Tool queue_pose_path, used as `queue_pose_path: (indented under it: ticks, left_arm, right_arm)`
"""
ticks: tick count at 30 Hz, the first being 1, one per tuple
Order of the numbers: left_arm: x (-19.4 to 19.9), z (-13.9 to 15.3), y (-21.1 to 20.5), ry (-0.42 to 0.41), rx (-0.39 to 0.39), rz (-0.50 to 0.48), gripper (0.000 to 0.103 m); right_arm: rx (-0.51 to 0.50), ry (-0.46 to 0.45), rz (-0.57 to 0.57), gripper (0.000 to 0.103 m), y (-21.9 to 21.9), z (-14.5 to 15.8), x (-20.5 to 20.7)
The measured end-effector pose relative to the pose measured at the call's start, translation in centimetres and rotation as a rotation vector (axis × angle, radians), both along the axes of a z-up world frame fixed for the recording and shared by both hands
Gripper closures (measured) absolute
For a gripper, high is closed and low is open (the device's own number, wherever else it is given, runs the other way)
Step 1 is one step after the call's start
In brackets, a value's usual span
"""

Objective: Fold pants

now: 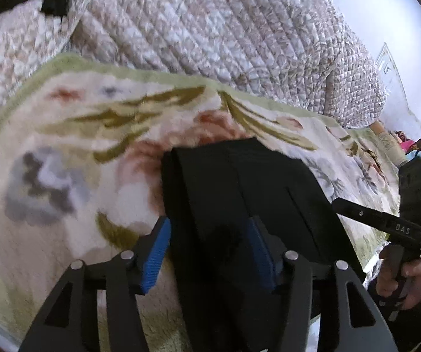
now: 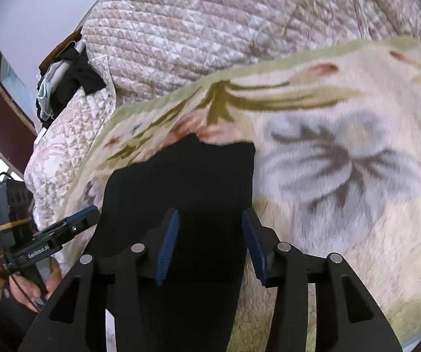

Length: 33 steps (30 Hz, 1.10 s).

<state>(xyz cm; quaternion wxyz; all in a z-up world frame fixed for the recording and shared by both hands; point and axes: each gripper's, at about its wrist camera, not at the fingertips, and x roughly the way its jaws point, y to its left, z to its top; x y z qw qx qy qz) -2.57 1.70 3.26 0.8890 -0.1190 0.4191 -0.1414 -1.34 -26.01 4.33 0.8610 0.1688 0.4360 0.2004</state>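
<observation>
The black pants (image 1: 239,193) lie folded into a narrow dark stack on a floral blanket (image 1: 64,152), in the lower middle of both wrist views. Behind the blanket, across the top of each frame, a quilted bedspread (image 1: 210,29) is heaped up.

In the left wrist view, the left hand-held gripper (image 1: 209,252) has its blue pads apart: the left-hand pad is beside the stack's edge over the blanket, the right-hand pad over the dark cloth. The pads do not seem to press the fabric, though blur and black-on-black make that hard to judge.

In the right wrist view, the right hand-held gripper (image 2: 210,249) also stands with its pads spread, both over the pants, with cloth showing between them and no pinch visible.

Each view catches the other hand-held gripper at its side edge, held by a hand (image 1: 401,275). Dark clothes (image 2: 72,82) are piled at the upper left of the right wrist view.
</observation>
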Motion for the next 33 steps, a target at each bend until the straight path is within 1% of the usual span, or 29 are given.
queue_pose_path:
  ticks: [2, 4, 9, 12, 14, 15, 19, 21, 23, 24, 25, 27, 28, 30, 33]
  left_arm:
    - [0.2, -0.9, 0.1, 0.036, -0.023, -0.004, 0.043]
    - [0.4, -1.2, 0.4, 0.047, -0.061, -0.002, 0.042]
    - [1.3, -1.8, 0.6, 0.049, -0.102, 0.008, 0.038]
    - [1.9, -1.8, 0.5, 0.049, -0.109, 0.015, 0.037]
    - [1.6, -1.9, 0.6, 0.053, -0.120, 0.016, 0.039]
    - [1.3, -1.9, 0.6, 0.055, -0.125, 0.016, 0.040]
    - [0.0, -2.0, 0.7, 0.065, -0.151, 0.018, 0.050]
    - [0.0, -1.9, 0.7, 0.061, -0.143, 0.021, 0.054]
    - [0.2, -1.8, 0.5, 0.062, -0.132, 0.030, 0.060]
    - [0.2, -1.6, 0.2, 0.057, -0.117, 0.032, 0.062]
    - [0.2, -1.2, -0.2, 0.044, -0.087, 0.031, 0.064]
    - [0.1, -0.6, -0.9, 0.027, -0.032, 0.030, 0.067]
    - [0.1, -0.3, -1.0, 0.017, -0.020, 0.031, 0.070]
    - [-0.1, 0.4, -1.3, -0.004, -0.002, 0.028, 0.074]
    - [-0.4, 1.5, -1.7, -0.033, 0.012, 0.012, 0.078]
  right_arm:
    - [0.005, 0.026, 0.000, 0.057, -0.1, -0.7, 0.1]
    - [0.014, 0.046, 0.000, 0.057, -0.1, -1.1, 0.2]
    - [0.022, 0.066, -0.007, 0.056, -0.1, -1.7, 0.7]
    - [0.039, 0.068, -0.016, 0.056, -0.1, -2.0, 1.2]
    - [0.050, 0.076, -0.005, 0.056, -0.1, -2.1, 1.1]
    - [0.071, 0.084, 0.005, 0.055, -0.2, -2.1, 0.9]
    - [0.148, 0.112, 0.034, 0.055, -0.3, -2.3, -0.3]
    - [0.157, 0.112, 0.048, 0.055, -0.1, -2.3, -0.5]
    - [0.129, 0.108, 0.052, 0.059, 0.3, -2.3, -0.3]
    - [0.122, 0.107, 0.048, 0.066, 0.4, -2.3, -0.2]
    - [0.114, 0.104, 0.043, 0.076, 0.5, -2.3, 0.0]
    - [0.106, 0.098, 0.041, 0.079, 0.8, -2.2, 0.1]
    - [0.084, 0.080, 0.049, 0.081, 1.1, -1.9, -0.1]
    - [0.059, 0.051, 0.056, 0.082, 1.3, -1.2, -0.4]
    - [0.055, 0.021, 0.054, 0.084, 1.5, -0.2, -0.7]
